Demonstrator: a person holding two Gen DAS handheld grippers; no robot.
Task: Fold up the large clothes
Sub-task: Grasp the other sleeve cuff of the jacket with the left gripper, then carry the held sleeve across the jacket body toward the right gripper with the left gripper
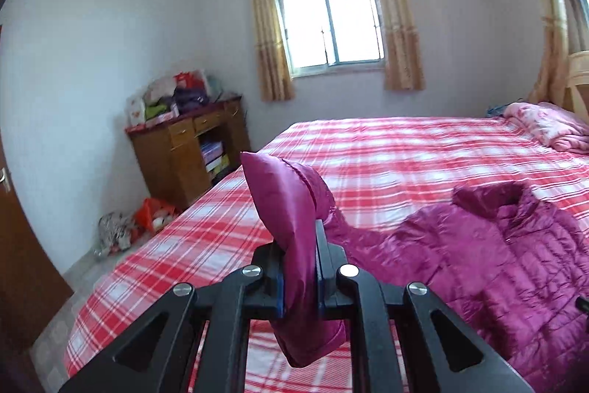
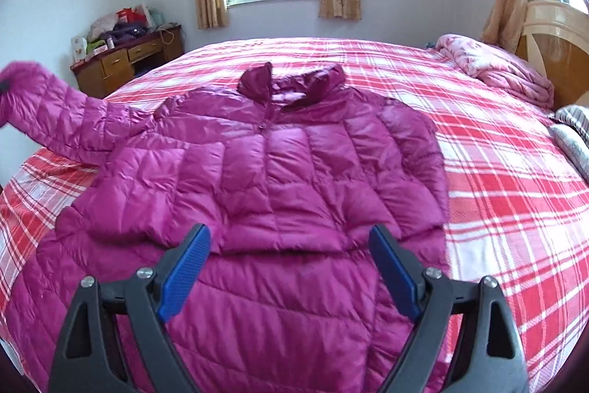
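Note:
A magenta quilted down jacket (image 2: 279,172) lies front up on the red plaid bed (image 2: 515,209), collar toward the window. Its right-hand sleeve is folded across the chest. My left gripper (image 1: 300,267) is shut on the cuff of the other sleeve (image 1: 291,205) and holds it up above the bed; that raised sleeve shows at the left of the right wrist view (image 2: 62,120). My right gripper (image 2: 289,267) is open and empty, hovering over the jacket's lower part. The jacket body lies to the right in the left wrist view (image 1: 497,253).
A folded pink quilt (image 2: 493,69) lies near the wooden headboard (image 2: 556,39) at the right. A wooden desk (image 1: 191,150) piled with bags stands by the far wall at the bed's left. Bags lie on the floor (image 1: 136,223) beside the bed.

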